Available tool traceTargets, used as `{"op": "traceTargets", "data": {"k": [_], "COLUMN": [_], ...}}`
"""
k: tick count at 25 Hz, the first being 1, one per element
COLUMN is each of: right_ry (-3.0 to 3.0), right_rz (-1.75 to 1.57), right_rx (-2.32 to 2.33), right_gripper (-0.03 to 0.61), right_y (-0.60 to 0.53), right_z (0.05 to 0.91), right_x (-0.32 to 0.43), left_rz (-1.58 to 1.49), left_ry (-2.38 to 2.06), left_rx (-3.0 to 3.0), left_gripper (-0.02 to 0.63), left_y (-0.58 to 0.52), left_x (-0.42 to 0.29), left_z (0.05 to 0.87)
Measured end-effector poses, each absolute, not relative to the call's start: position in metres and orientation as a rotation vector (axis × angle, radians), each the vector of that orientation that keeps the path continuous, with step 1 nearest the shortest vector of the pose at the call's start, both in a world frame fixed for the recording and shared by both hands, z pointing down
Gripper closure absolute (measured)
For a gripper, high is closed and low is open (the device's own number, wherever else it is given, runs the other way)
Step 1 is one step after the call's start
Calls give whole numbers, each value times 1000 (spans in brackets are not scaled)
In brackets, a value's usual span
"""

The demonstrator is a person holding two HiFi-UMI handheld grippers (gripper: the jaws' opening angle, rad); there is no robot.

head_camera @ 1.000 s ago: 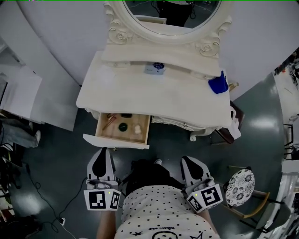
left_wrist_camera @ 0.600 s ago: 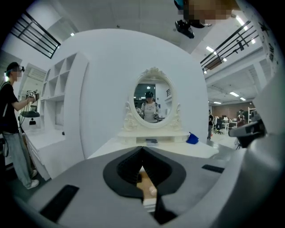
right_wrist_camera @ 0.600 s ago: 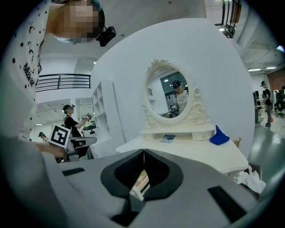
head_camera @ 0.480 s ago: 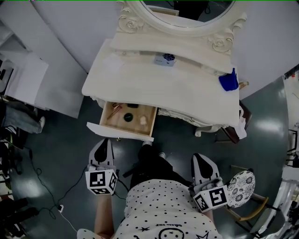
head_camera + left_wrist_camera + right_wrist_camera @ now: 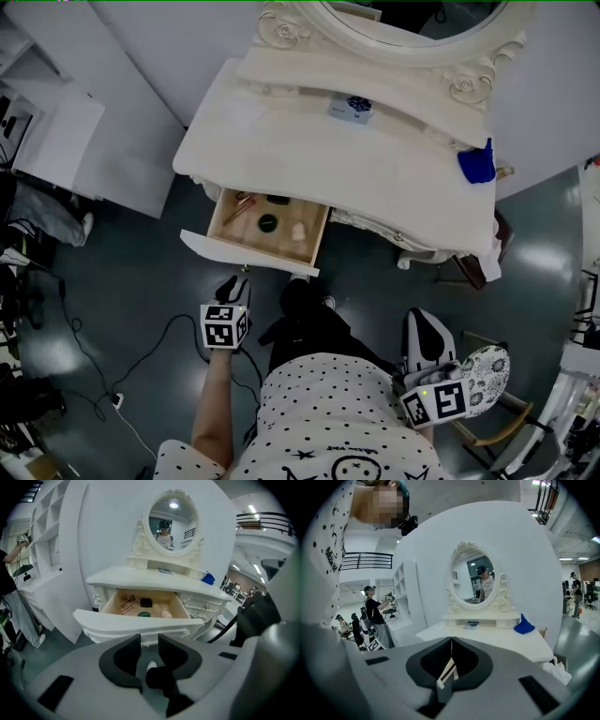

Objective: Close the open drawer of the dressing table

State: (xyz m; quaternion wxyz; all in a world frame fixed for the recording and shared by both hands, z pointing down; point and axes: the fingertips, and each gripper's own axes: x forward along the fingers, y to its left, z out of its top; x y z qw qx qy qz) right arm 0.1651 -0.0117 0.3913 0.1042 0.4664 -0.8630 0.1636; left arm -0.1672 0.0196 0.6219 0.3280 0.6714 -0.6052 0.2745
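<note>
The open drawer (image 5: pixel 246 255) juts from the dressing table's (image 5: pixel 347 173) left end, just ahead of the left gripper (image 5: pixel 234 285), whose empty jaws have just been opening and stand apart, so a square push at mid-width on its front looks best, while the right gripper (image 5: pixel 427 330) idles, jaws pressed together.

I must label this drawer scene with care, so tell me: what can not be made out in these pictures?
- Small items in the drawer: too small to name, head view and left gripper view.
- Box on the shelf: print too small, all views.
- Mirror: cut off by the top edge, head view.
- Drawer, right gripper view: hidden behind the shut right claw.
</note>
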Motion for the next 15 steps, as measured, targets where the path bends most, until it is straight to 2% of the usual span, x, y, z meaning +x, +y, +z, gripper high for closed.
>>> {"op": "traceTargets", "data": {"k": [7, 15], "right_ry": [-2533, -2509], "right_rz": [480, 486], "right_rx": [1374, 1416], "right_gripper": [569, 569], "right_y": [-17, -23], "right_z": [392, 391], "right_x": [165, 174], "left_rz": [834, 921], "left_ry": [-1501, -1480], "left_rx": [1648, 1569], "left_gripper": [446, 443], "left_y": [4, 1], "left_x": [-176, -183], "left_z": [689, 725]}}
